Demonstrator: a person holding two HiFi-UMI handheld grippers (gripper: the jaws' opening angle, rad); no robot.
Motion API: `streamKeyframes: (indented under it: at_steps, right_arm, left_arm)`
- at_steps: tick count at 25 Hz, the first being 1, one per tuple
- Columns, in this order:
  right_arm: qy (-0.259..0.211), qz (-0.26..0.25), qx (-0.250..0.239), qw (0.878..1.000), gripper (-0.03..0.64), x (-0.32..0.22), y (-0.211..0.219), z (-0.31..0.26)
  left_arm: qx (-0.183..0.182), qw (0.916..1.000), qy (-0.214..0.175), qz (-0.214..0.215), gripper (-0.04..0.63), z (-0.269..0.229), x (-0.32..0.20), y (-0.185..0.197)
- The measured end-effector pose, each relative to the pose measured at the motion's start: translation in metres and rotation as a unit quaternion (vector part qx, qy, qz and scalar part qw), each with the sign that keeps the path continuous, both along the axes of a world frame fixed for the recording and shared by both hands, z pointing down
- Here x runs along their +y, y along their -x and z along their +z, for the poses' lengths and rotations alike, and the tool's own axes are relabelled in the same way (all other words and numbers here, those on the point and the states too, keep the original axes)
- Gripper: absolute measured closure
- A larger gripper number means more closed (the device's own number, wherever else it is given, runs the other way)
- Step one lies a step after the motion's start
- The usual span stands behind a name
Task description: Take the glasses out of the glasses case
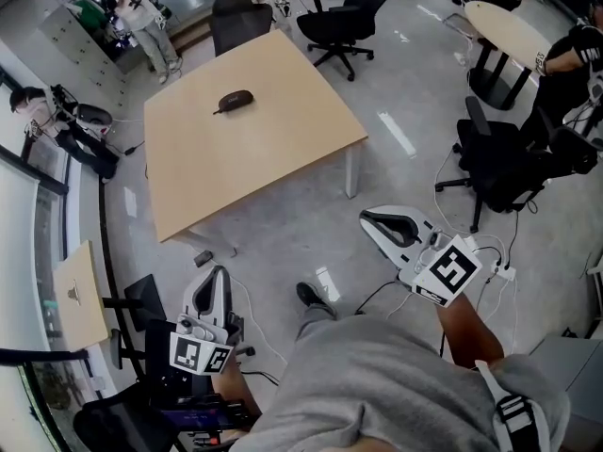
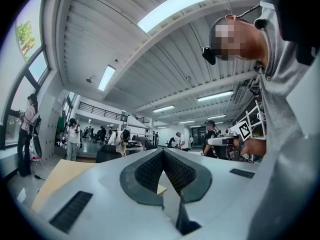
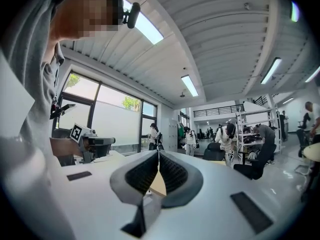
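One glasses case (image 1: pixel 235 100) lies on the tabletop (image 1: pixel 283 149) near its far edge, about midway along it, with its long axis roughly parallel to that edge. The case is dark, oval and shut; any lettering is too small to read. Left gripper (image 1: pixel 220 276) and right gripper (image 1: pixel 369 220) have their jaws pressed together on nothing, both well off the tabletop's near edge.

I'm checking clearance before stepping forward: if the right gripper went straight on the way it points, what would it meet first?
Probably the near edge of the wooden table, whose tan top shows just past the shut right gripper. Depth and height are unclear, so it might instead pass just above the tabletop.
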State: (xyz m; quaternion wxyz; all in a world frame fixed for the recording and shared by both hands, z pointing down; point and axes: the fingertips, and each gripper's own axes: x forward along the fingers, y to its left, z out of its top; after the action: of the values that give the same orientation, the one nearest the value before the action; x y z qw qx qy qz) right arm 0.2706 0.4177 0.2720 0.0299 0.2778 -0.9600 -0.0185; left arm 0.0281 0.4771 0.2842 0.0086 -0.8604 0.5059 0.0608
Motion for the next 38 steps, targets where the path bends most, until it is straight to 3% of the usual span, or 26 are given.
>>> streamKeyframes:
  at_steps: [24,38]
  right_arm:
    - [0.001,0.038,0.017,0.999,0.609,-0.164,0.136,0.001]
    - [0.011,0.049,0.024,0.998,0.609,-0.219,0.18,0.013]
  left_arm:
    - [0.014,0.9992,-0.003,0.038,0.591,0.002,-0.178,0.134]
    - [0.028,0.9984,0.015,0.047,0.591,0.024,-0.232,0.177]
